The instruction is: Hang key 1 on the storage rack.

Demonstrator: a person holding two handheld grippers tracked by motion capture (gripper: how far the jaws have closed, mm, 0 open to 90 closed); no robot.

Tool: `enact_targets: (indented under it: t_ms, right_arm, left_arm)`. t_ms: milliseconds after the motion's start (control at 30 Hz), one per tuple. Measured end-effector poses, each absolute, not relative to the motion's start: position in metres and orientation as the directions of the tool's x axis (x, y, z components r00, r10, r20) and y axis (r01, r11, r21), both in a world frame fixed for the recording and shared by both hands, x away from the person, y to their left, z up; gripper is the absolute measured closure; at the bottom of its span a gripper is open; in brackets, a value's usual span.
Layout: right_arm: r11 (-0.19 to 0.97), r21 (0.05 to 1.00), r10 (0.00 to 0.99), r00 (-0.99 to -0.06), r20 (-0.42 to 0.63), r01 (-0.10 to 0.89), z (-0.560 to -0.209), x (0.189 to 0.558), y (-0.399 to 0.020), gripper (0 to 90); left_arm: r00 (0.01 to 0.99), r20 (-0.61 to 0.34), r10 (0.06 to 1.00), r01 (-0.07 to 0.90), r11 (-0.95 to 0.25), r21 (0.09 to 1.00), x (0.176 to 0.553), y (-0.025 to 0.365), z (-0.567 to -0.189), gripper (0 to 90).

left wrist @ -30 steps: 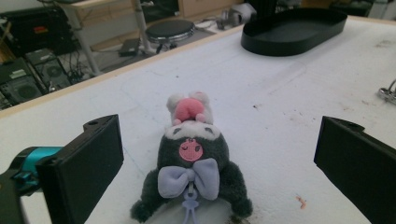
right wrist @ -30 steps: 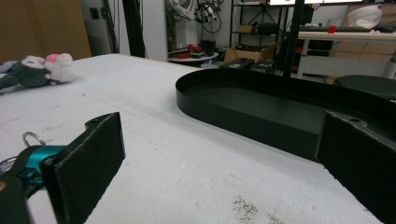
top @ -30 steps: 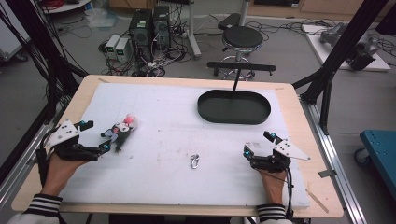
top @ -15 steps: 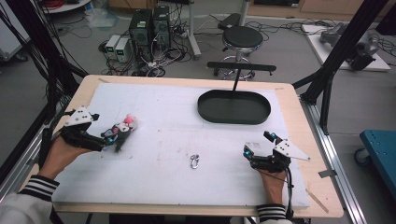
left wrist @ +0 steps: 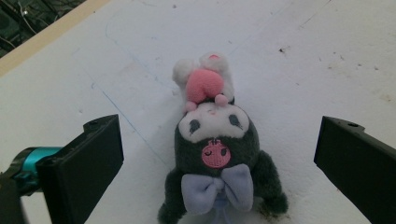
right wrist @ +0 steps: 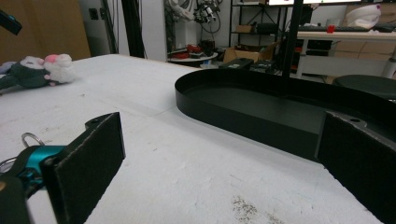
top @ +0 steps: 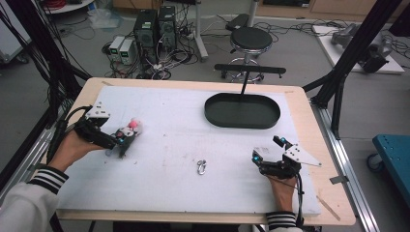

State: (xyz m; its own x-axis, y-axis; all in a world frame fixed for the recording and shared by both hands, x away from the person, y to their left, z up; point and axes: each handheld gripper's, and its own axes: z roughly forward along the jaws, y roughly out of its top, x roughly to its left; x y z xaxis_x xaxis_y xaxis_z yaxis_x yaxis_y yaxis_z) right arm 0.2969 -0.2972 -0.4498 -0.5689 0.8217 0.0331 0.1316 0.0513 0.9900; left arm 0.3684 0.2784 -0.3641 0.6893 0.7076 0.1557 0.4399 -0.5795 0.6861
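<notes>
Left gripper (top: 122, 140) fingers (left wrist: 88, 161) wide open, holding nothing. Small dark grey plush toy with white face, pink-and-white hat and lilac bow (left wrist: 215, 154) lies on the white padded surface (top: 183, 145) between the two fingers, clear of both; bow end nearest the gripper, hat end pointing away. In the high view the plush sits well left of the black oval metal tray (top: 241, 110), near the surface's left edge. Tray interior looks empty. Right gripper (top: 261, 157) rests below-right of the tray, fingers (right wrist: 93, 158) wide open, holding nothing. Small silver metal ring clip (top: 202, 167) lies below-left of the tray, between the grippers.
</notes>
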Motion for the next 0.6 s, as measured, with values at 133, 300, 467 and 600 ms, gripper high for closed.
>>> enact_targets:
  t_ms: [133, 300, 467, 600]
  right_arm:
    - [0.052, 0.99, 0.823, -0.567, 0.031, 0.131, -0.45, 0.297, -0.297, 0.7]
    - [0.053, 0.99, 0.822, -0.569, 0.032, 0.132, -0.45, 0.297, -0.297, 0.7]
    - [0.054, 0.99, 0.822, -0.569, 0.031, 0.132, -0.45, 0.297, -0.297, 0.7]
    - [0.053, 0.99, 0.822, -0.569, 0.032, 0.132, -0.45, 0.297, -0.297, 0.7]
  left_arm:
    - [0.688, 0.157, 0.708, 0.468, -0.598, 0.65, 0.374, 0.273, -0.367, 1.7]
    - [0.688, 0.16, 0.707, 0.489, -0.616, 0.618, 0.379, 0.269, -0.374, 1.8]
    - [0.687, 0.162, 0.708, 0.51, -0.629, 0.587, 0.384, 0.264, -0.381, 1.8]
    - [0.688, 0.162, 0.708, 0.521, -0.636, 0.57, 0.388, 0.261, -0.387, 1.8]
